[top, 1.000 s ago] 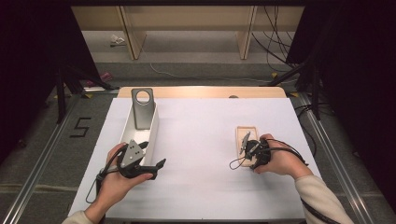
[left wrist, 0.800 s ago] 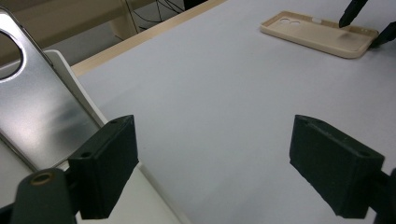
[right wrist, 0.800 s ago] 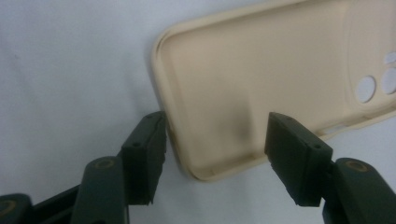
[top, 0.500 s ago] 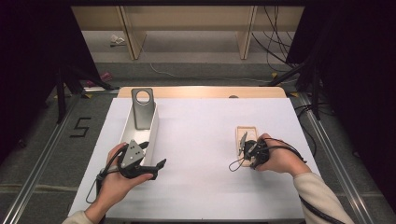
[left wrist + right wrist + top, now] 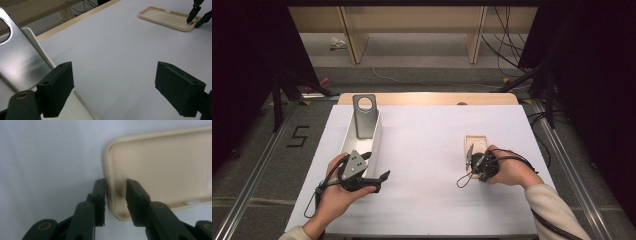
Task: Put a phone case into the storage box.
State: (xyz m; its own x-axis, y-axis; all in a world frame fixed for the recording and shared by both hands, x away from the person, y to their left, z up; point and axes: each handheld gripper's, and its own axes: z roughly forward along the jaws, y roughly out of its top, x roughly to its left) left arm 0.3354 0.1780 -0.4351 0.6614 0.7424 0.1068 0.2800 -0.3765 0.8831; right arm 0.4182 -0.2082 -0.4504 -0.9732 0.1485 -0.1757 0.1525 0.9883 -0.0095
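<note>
The phone case (image 5: 160, 167) lies open side up on the white counter (image 5: 427, 150), at the right of centre in the high view and at the upper right of the left gripper view (image 5: 167, 17). It is a beige shell with camera holes at its far end, and it looks light, thin and somewhat flexible, so it would probably bend under a hard squeeze and slide on the smooth sheet if pushed instead of lifted. The raised rim is the natural place to hold it.

The right tool (image 5: 115, 195) is already placed for that: in the right gripper view its jaws straddle the rim of the near short end, close to a corner, one jaw outside the wall and one inside. They stand narrowly apart. The outer jaw seems to touch the wall, while a gap shows at the inner one, so the grip does not look closed yet.

The left tool (image 5: 113, 87) is wide open and holds nothing, low over bare counter at the lower left of the high view, just beside a long white tray (image 5: 374, 140). A grey metal plate (image 5: 364, 115) with a round hole leans in the tray's far end.

The counter is flat, matt and uncluttered, with a wooden edge at the back. Beyond it are a grey floor, loose cables, wooden legs and dark curtains at both sides.
</note>
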